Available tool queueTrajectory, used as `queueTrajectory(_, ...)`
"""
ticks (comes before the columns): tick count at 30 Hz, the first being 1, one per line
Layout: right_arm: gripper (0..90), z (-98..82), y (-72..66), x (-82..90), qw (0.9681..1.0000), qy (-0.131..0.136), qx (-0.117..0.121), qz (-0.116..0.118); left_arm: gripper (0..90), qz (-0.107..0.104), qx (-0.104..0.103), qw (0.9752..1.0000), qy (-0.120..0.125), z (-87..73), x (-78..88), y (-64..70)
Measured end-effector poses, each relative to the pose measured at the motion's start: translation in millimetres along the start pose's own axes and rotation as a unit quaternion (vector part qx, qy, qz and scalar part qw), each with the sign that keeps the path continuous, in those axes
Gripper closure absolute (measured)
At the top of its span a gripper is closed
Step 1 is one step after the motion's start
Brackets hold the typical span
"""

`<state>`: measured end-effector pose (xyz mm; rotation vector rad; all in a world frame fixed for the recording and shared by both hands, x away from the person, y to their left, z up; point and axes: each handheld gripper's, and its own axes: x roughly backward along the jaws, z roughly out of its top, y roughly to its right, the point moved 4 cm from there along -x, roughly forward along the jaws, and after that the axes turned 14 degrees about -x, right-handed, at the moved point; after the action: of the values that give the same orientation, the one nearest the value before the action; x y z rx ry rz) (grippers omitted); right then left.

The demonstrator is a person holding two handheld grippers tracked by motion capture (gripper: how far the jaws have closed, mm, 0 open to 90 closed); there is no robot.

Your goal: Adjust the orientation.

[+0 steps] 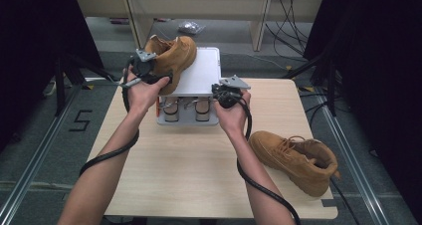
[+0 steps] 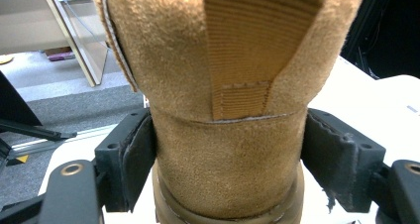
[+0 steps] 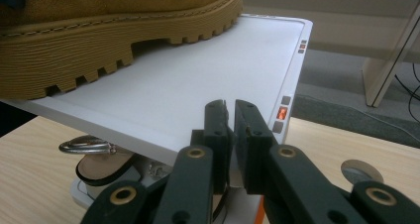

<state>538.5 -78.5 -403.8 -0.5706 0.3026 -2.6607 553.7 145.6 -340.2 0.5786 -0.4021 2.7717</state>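
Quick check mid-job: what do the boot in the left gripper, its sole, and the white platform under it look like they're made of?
Boot: tan suede or nubuck by its matte, fuzzy nap, with a ribbed woven strip down the heel. Sole: looks like moulded rubber, tan, with fine ridges and chunky lugs. White platform: smooth, faintly glossy, probably plastic or painted metal; the views leave that open.

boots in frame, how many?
2. One boot sits on the white platform at the table's far edge, held at the heel by the left gripper. The other boot lies on the table's near right.
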Motion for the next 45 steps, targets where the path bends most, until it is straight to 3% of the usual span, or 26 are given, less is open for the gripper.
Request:
queueTrajectory(3,85.0,0.1,-0.1,0.0,1.0,-0.001,-0.002,0.001,23.8,0.004,0.003,1.0,-0.001,0.3,0.0,0.3)
queueTrajectory(12,85.2,-0.1,0.6,-0.3,1.0,0.001,0.002,0.003,25.0,0.043,0.004,0.9991,0.002,1.8,-1.8,3.0)
queueTrajectory(14,85.2,0.7,1.8,-0.8,0.9998,0.003,0.017,0.004,25.8,0.053,0.002,0.9986,0.002,1.9,-2.1,2.3)
queueTrajectory(16,85.2,-0.2,0.5,-0.1,1.0,0.001,0.004,0.001,25.8,0.052,0.003,0.9986,0.001,2.6,-2.6,1.6)
queueTrajectory(18,85.3,0.7,1.8,-0.8,0.9999,0.003,0.016,0.003,25.7,0.053,0.003,0.9986,0.0,2.9,-3.7,1.2)
queueTrajectory(26,85.3,0.8,1.9,-0.7,0.9998,0.003,0.017,0.002,25.3,0.067,0.01,0.9977,0.004,4.2,-8.5,3.5)
queueTrajectory(28,85.3,0.0,0.9,-0.2,1.0,0.002,0.004,0.001,25.1,0.07,0.01,0.9975,0.003,4.7,-9.7,4.5)
queueTrajectory(30,85.3,0.7,1.8,-0.6,0.9999,0.004,0.016,0.001,24.7,0.073,0.01,0.9973,0.003,5.1,-10.8,5.7)
queueTrajectory(34,85.3,0.8,2.1,-0.7,0.9998,0.004,0.018,0.002,24.2,0.078,0.014,0.9968,0.006,4.9,-11.7,7.6)
queueTrajectory(38,85.2,0.2,1.0,-0.1,1.0,0.001,0.004,0.001,23.4,0.073,0.016,0.9971,0.013,3.5,-11.6,7.6)
queueTrajectory(43,81.1,2.0,2.1,0.0,0.9999,-0.003,0.014,-0.002,23.3,0.034,0.024,0.999,0.017,2.2,-7.2,0.8)
queueTrajectory(45,77.6,2.7,1.2,0.5,1.0,-0.009,0.005,-0.001,24.3,0.022,0.025,0.9993,0.016,1.3,-3.0,-3.1)
